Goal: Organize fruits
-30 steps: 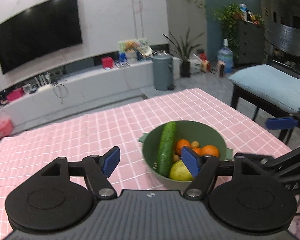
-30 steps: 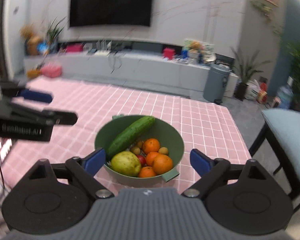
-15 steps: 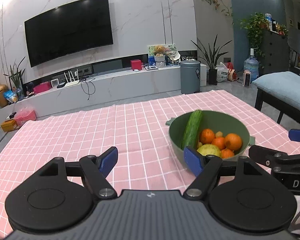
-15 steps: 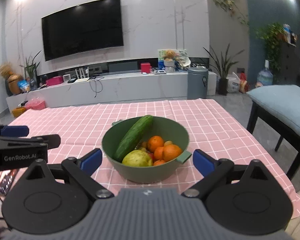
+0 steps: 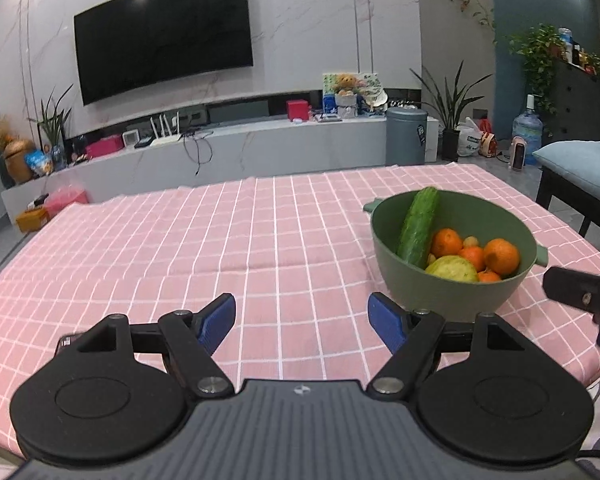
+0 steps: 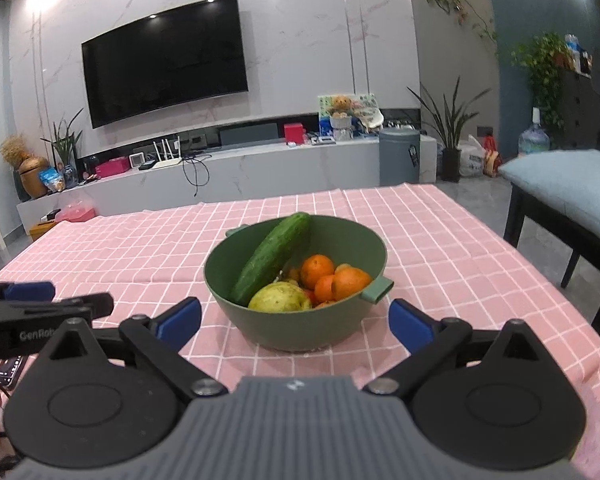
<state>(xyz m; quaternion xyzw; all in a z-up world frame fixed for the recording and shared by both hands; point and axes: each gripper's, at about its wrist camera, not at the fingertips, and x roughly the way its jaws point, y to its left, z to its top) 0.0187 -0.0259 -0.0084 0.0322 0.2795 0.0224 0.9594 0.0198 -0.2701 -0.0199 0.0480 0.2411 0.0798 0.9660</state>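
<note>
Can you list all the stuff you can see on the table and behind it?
bowl: one, green, on the table
cucumber: one, green, leaning in the bowl
oranges: several, in the bowl
yellow-green fruit: one, front of the bowl
tablecloth: one, pink checked
TV: one, black, on the wall
bin: one, grey, on the floor
left gripper: open, nothing between its jaws
right gripper: open, near the bowl

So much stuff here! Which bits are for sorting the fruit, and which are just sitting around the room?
For the job:
- green bowl
- cucumber
- oranges
- yellow-green fruit
- left tongs and right tongs, both open and empty

Just around:
- television
- grey bin
- water jug
- cushioned chair
</note>
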